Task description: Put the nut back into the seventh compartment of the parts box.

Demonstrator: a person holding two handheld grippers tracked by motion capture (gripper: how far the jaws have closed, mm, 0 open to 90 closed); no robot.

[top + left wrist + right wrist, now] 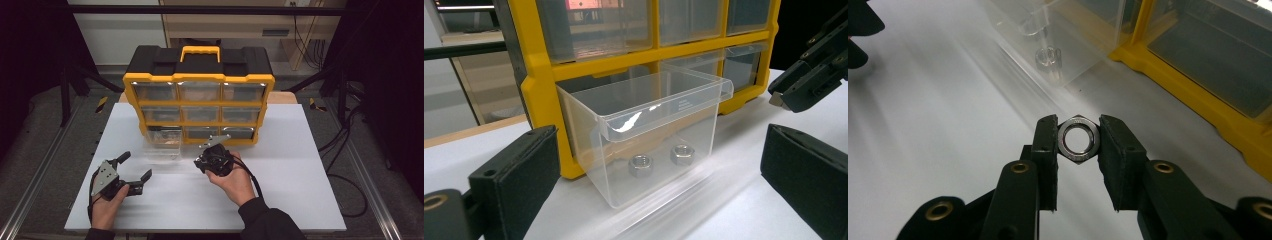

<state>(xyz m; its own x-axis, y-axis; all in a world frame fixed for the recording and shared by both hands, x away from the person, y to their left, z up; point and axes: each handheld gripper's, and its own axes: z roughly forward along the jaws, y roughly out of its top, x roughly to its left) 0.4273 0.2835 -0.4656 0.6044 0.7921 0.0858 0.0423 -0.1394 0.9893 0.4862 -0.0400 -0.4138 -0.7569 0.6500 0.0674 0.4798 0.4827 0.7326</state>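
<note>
A yellow and black drawer cabinet (198, 97) stands at the back of the white table (300, 190). Its bottom-left clear drawer (163, 142) is pulled out; two steel nuts (641, 165) lie inside the drawer (649, 130). My right gripper (1078, 138) is shut on a steel hex nut (1078, 138), held upright above the table, just right of the drawer (1058, 45). From above, that right gripper (210, 156) sits in front of the cabinet's lower middle. My left gripper (134, 167) rests open, front left of the drawer, with nothing between its pads (519, 170).
The cabinet (544, 90) holds several closed clear drawers. Bare white table lies in front and to the right. Black cables (345, 150) trail over the grey floor at the right, and the other gripper's jaws (814, 75) show at the right of the left gripper view.
</note>
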